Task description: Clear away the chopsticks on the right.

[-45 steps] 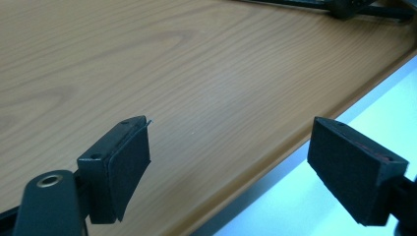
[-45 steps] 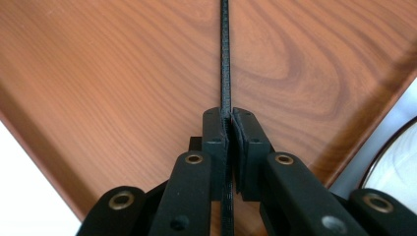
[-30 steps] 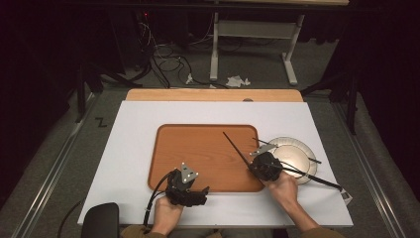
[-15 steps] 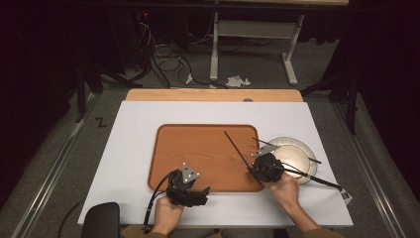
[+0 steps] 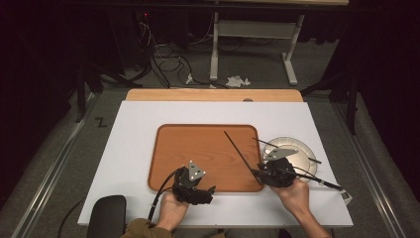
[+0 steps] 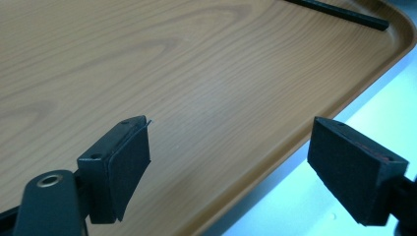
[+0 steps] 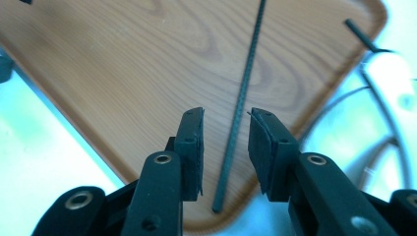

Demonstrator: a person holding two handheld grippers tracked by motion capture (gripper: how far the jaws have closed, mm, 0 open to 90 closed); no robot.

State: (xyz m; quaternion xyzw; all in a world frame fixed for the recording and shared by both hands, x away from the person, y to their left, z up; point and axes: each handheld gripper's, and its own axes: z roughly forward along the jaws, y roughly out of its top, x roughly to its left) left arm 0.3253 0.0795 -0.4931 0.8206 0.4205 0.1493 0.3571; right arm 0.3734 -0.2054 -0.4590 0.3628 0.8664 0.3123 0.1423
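Right tongs (image 7: 225, 147) slightly parted around rod (image 7: 246, 83).

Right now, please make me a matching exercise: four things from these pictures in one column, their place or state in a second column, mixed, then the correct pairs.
1. tray
2. plate
3. left gripper
4. rod

A. jaws wide apart, nothing between them
B. in the middle of the white board
C. lies between the right gripper's jaws
D. right of the tray

Pairs: 1-B, 2-D, 3-A, 4-C
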